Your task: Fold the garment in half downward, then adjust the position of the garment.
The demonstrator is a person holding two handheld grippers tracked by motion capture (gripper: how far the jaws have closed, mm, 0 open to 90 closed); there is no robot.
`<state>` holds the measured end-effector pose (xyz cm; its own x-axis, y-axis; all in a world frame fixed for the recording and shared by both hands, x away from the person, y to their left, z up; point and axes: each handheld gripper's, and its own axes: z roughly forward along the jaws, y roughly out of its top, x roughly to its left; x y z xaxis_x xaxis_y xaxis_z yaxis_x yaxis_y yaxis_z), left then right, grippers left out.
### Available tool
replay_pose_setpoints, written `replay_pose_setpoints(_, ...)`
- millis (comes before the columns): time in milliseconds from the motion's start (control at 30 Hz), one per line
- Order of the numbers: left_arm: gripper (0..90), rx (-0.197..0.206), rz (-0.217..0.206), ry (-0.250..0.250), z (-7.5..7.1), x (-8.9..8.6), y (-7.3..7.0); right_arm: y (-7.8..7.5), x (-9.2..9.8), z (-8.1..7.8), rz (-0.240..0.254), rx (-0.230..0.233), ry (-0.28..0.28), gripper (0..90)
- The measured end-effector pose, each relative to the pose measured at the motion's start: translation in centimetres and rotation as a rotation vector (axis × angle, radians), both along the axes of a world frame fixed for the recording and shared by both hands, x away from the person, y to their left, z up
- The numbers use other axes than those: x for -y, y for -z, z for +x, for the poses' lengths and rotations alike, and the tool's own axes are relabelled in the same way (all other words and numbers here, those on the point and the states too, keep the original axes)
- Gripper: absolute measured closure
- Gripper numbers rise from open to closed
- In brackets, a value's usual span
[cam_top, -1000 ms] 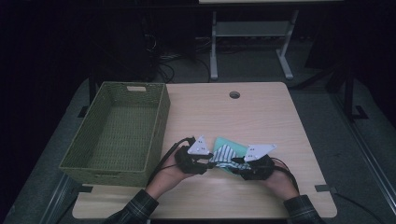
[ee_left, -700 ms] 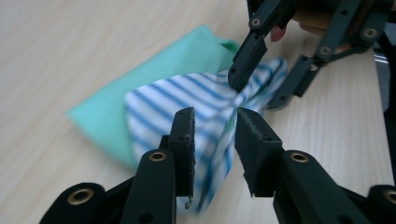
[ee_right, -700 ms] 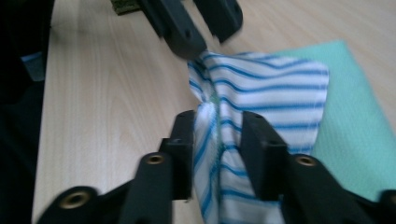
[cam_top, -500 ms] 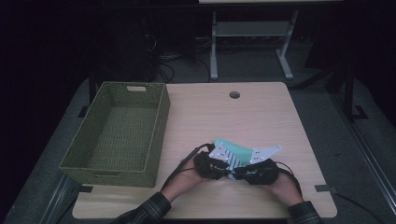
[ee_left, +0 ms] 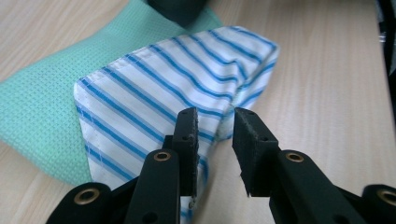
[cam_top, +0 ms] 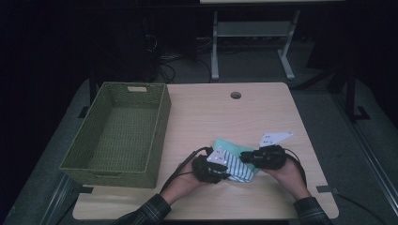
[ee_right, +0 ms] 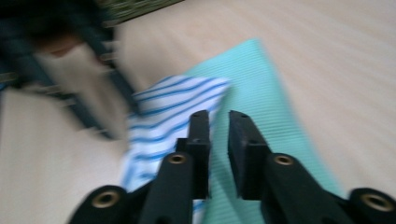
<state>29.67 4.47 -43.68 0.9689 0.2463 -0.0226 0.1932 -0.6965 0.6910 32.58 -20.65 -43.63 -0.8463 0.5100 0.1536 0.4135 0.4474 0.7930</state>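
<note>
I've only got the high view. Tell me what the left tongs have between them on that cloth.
Observer: The left tongs have just been closing but stand apart. The striped cloth has its folded edge in the gap, unpinched.
Operator: Report what's beneath it.
Observer: A green waffle-weave cloth, flat on the table.
Operator: Check the right tongs.
Observer: The right tongs have also just been closing. A narrow gap shows between them, over the line where stripes meet green, with nothing visibly pinched.
</note>
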Motion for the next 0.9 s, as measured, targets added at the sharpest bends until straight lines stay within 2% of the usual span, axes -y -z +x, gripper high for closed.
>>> replay_pose_setpoints(33, 70.6, -0.009, -0.018, -0.012, -0.3, 0.0, 0.0, 0.0, 0.1, 0.6, -0.003, -0.001, 0.015, 84.6)
replay_pose_setpoints(67, 70.8, -0.007, -0.007, -0.001, -0.4, -0.1, -0.1, 0.0, 0.2, 1.1, -0.006, 0.006, 0.029, 86.8)
replay_pose_setpoints(133, 70.9, -0.019, -0.012, -0.005, -0.7, -0.2, -0.1, 0.1, 0.3, 2.2, -0.017, 0.001, 0.051, 89.7)
replay_pose_setpoints(200, 74.6, -0.047, -0.016, -0.008, -1.0, -0.3, 0.1, 0.3, 0.3, 3.2, -0.025, -0.001, 0.072, 89.7)
replay_pose_setpoints(233, 77.6, -0.049, -0.008, -0.005, -1.2, -0.3, 0.2, 0.4, 0.3, 3.6, -0.037, 0.000, 0.081, 89.8)
replay_pose_setpoints(267, 82.7, -0.068, -0.011, -0.015, -1.4, -0.2, 0.4, 0.6, 0.3, 4.1, -0.047, 0.005, 0.090, 89.8)
replay_pose_setpoints(333, 89.3, -0.090, 0.004, -0.006, -1.5, -0.1, 0.7, 1.0, 0.2, 4.8, -0.064, -0.011, 0.109, 89.8)
replay_pose_setpoints(467, 89.7, -0.116, 0.038, 0.011, -1.5, 0.4, 1.6, 2.0, 0.3, 5.8, -0.115, -0.013, 0.132, 89.8)
replay_pose_setpoints(500, 89.6, -0.126, 0.039, 0.008, -1.5, 0.5, 1.9, 2.2, 0.3, 5.9, -0.126, -0.019, 0.143, 89.8)
replay_pose_setpoints(600, 89.5, -0.118, 0.062, 0.009, -1.3, 0.8, 2.3, 2.8, 0.5, 5.9, -0.164, -0.037, 0.150, 89.8)
replay_pose_setpoints(633, 89.4, -0.124, 0.050, -0.001, -1.2, 0.8, 2.4, 2.9, 0.6, 5.9, -0.175, -0.042, 0.148, 89.8)
replay_pose_setpoints(733, 88.9, -0.108, 0.059, -0.024, -0.8, 0.4, 2.3, 3.3, 0.8, 5.6, -0.185, -0.070, 0.135, 89.8)
replay_pose_setpoints(900, 88.1, -0.089, 0.065, -0.072, 0.0, -0.6, 2.2, 3.2, 1.1, 4.6, -0.183, -0.086, 0.108, 89.8)
